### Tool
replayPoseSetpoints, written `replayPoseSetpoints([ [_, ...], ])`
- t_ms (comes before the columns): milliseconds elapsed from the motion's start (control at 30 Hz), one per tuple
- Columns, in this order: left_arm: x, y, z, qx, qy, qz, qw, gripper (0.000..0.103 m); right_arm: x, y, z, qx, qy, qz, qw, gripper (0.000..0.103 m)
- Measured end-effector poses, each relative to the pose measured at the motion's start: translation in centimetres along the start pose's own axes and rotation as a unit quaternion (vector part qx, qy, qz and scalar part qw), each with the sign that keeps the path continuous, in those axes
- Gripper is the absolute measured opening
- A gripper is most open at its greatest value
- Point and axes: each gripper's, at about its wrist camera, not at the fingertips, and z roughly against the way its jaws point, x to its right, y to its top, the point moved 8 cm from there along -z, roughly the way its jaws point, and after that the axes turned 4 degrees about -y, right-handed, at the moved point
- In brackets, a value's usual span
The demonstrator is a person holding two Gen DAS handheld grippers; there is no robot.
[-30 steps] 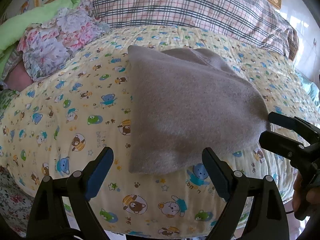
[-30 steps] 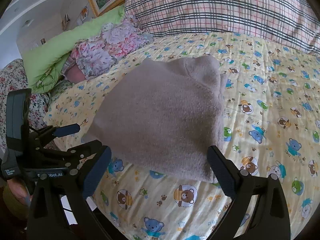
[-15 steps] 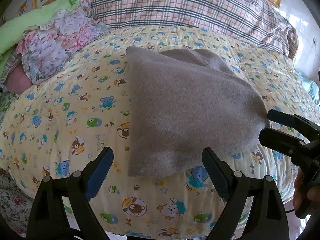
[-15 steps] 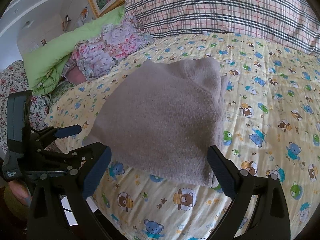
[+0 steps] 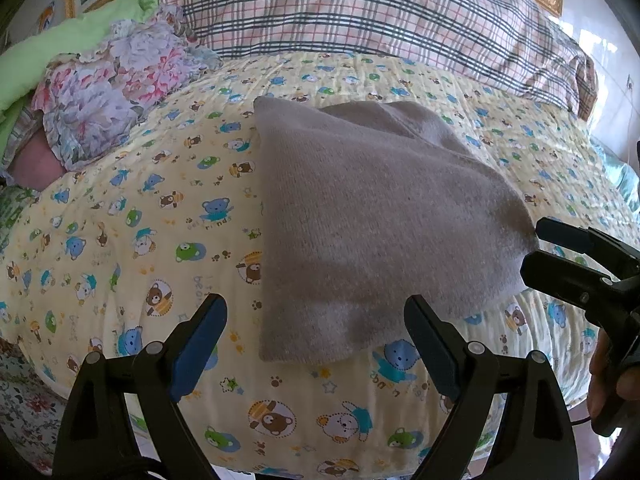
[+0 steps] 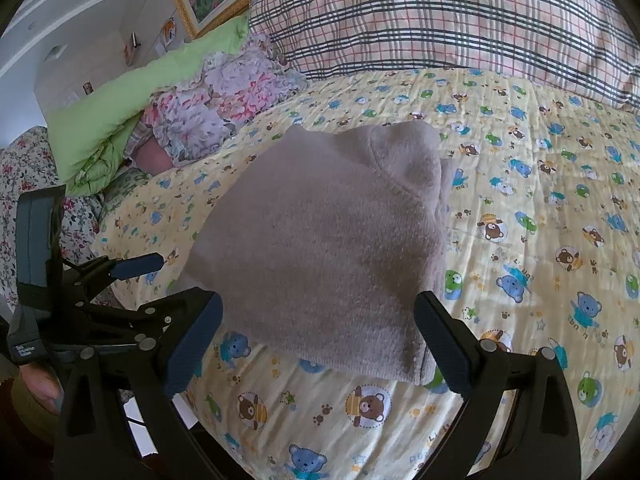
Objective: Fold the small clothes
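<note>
A grey-brown knit garment (image 5: 372, 220) lies folded into a flat block on the yellow bear-print quilt (image 5: 120, 240). My left gripper (image 5: 316, 320) is open just short of the garment's near left corner, with nothing between its fingers. My right gripper (image 5: 536, 250) shows at the right, open beside the garment's near right corner. In the right wrist view the garment (image 6: 328, 240) fills the middle. The right gripper (image 6: 318, 320) stands open there, before the garment's near edge. The left gripper (image 6: 172, 278) is open by the left corner.
A plaid pillow (image 5: 380, 12) lies across the head of the bed. A floral cloth (image 5: 104, 96) and a green quilt (image 6: 120, 112) are piled at the far left. The bed's front edge (image 5: 280, 464) is just below the grippers. A hand (image 5: 612, 380) holds the right gripper.
The garment sits slightly lower in both views, so both grippers have shifted a little. Both have stayed open and the garment has not been moved.
</note>
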Motion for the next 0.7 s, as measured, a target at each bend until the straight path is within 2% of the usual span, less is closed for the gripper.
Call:
replayPoseSetpoints([
  [700,-0.5,1.1,-0.1,-0.003,0.007,0.001,1.0,0.091,0.0,0.6,0.0,0.001,0.004,-0.004,1.0,0.096],
])
